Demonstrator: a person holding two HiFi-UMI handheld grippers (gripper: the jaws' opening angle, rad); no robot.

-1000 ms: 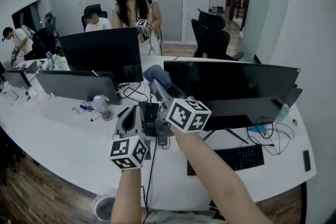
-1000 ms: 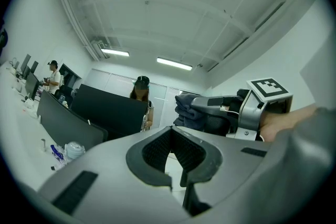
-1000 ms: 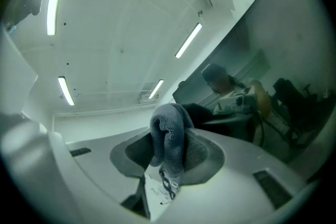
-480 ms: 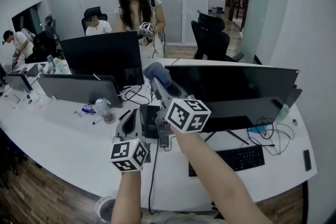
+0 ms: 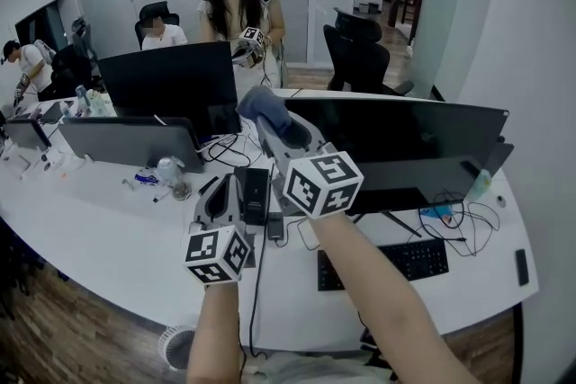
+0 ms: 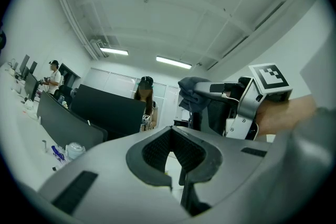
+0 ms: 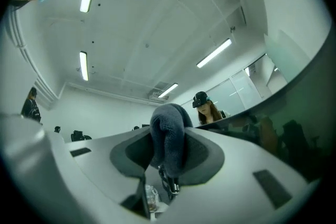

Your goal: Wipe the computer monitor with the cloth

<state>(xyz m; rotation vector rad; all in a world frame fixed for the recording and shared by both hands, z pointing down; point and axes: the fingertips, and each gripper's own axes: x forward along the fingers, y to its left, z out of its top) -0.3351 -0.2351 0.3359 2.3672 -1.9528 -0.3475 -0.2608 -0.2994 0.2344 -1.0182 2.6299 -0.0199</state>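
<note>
1. Right gripper (image 5: 273,123) (image 7: 168,152) fingers clamp the cloth (image 5: 264,106) (image 7: 169,131), just beside the monitor's (image 5: 405,139) top left corner
2. Left gripper (image 5: 223,196) (image 6: 176,162) fingers closed, empty, low over the table (image 5: 99,229)
3. One cloth, two grippers

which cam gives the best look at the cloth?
Right gripper view: the cloth fills the centre, clamped between the jaws of the right gripper. Head view shows it from behind, near the top left corner of the monitor. Left gripper view shows it small, side on.
</note>
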